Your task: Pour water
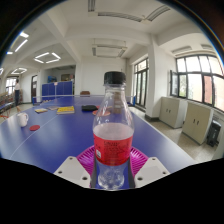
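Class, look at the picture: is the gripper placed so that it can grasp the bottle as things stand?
Probably yes. The bottle stands upright on the table, directly between the jaws of the gripper, with nothing between it and them. Whether the jaws already press on it cannot be told. The cup stands well off to one side.

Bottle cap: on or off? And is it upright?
On, and upright. The black cap sits on the neck of the bottle, which stands vertical between the gripper jaws, apparently clamped, red-labelled, over the blue table.
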